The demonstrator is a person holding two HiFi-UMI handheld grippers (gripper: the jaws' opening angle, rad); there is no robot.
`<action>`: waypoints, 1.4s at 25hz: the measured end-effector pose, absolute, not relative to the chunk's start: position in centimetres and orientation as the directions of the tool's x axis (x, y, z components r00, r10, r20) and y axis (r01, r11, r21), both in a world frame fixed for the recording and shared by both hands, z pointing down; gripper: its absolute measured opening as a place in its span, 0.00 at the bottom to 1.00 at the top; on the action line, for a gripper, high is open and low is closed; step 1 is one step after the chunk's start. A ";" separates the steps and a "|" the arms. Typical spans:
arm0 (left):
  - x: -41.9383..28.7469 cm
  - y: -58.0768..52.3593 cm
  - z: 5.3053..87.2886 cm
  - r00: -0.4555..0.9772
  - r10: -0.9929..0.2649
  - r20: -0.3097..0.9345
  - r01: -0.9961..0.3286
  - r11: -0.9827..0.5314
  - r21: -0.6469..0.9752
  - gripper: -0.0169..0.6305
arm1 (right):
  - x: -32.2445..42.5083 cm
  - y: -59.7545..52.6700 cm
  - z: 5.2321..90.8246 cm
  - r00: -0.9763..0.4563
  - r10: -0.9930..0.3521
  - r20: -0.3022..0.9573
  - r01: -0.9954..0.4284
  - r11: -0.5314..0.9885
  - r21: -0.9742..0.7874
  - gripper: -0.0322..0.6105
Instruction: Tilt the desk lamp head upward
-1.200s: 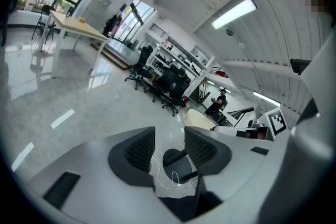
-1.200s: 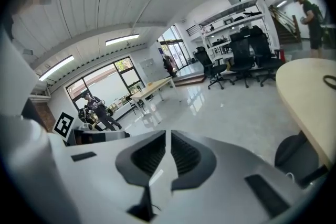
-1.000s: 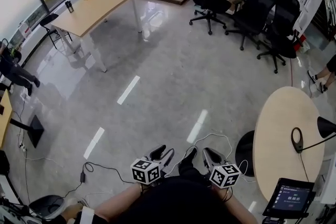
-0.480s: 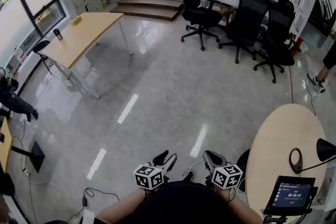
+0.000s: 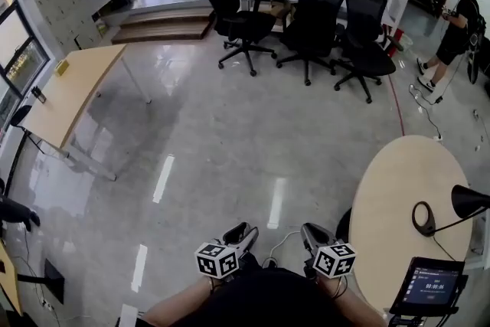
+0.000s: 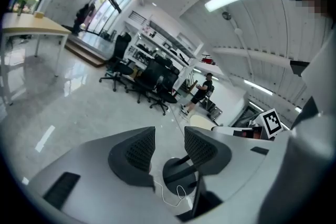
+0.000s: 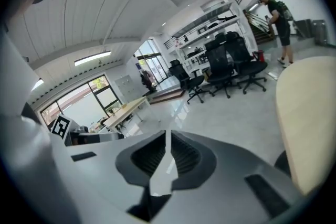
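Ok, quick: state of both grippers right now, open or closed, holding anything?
Left gripper: open, nothing between the jaws.
Right gripper: closed to a thin slit, holding nothing.

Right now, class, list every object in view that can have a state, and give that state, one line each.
Left gripper: open, empty.
Right gripper: shut, empty.
Black desk lamp: standing on the round wooden table, untouched.
Black tablet screen: lit, showing digits.
Black office chairs: unoccupied.
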State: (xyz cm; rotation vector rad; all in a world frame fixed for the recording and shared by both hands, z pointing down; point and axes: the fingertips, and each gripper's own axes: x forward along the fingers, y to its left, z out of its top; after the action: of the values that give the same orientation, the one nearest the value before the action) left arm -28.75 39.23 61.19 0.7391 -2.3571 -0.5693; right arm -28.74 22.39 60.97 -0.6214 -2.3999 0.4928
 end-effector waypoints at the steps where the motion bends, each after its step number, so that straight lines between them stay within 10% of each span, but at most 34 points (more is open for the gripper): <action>1: -29.7 38.3 61.3 -0.635 -0.653 0.413 -0.399 0.735 0.548 0.31 | -29.1 21.4 61.0 -0.728 0.503 0.466 0.273 0.836 -0.476 0.10; 16: -42.0 31.6 58.7 -0.215 -0.910 0.355 -0.733 0.391 0.557 0.31 | -31.8 18.6 58.8 -0.857 0.055 0.512 -0.183 0.896 -0.404 0.10; 35: -38.6 14.7 54.8 0.273 -0.926 0.260 -0.927 -0.181 0.330 0.31 | -27.3 10.8 60.4 -0.786 -0.343 0.514 -0.572 0.717 -0.397 0.10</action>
State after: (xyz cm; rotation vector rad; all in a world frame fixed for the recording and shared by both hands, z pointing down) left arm -38.58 14.73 54.75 2.1314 -1.6716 0.0013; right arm -27.29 10.84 60.43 0.7055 -2.5162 0.7738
